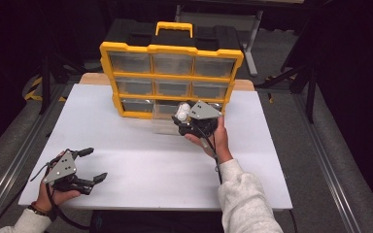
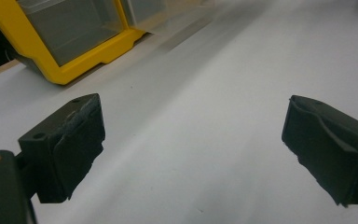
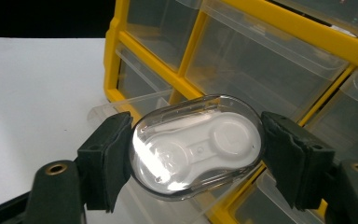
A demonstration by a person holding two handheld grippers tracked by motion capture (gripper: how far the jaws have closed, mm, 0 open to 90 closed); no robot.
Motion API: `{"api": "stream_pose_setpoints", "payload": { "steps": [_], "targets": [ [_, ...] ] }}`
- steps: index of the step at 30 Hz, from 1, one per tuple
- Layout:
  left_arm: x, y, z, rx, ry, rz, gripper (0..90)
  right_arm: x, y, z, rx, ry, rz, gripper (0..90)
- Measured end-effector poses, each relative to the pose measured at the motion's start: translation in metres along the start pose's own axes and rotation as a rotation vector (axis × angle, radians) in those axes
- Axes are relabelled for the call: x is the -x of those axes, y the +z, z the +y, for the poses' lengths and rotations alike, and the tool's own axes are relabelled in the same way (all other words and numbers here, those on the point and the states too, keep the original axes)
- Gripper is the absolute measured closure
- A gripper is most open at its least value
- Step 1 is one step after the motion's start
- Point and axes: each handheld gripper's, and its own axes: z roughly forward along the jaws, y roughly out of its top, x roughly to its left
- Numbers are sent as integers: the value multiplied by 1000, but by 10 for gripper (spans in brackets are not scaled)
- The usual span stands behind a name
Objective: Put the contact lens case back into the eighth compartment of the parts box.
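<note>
A yellow and black organizer with clear drawers stands upright at the back of the white table. Its bottom middle drawer is pulled out. My right gripper is shut on a clear oval plastic case with a white insert, held just above that open drawer, in front of the organizer. Both pads press on the case's ends. My left gripper rests open near the table's front left corner, with nothing between its fingers. The organizer's corner lies farther off.
A person's hands and light sleeves come in from the bottom of the high view. Bare white tabletop lies between the two grippers. Metal rails and dark floor run along both sides of the table.
</note>
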Motion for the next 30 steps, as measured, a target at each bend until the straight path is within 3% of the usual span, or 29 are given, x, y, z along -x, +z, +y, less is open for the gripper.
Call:
{"api": "stream_pose_setpoints", "payload": {
  "steps": [11, 17, 30],
  "targets": [
    [0, 0, 0, 0, 0, -3, 73, 6, 14, 0, 7, 50, -34, 286],
    [0, 0, 0, -1, 2, -3, 75, 6, 25, -2, -14, 37, -54, 286],
    [0, -1, -1, 0, -1, -5, 77, 8, 36, -8, -26, 67, -78, 285]
  ]
}}
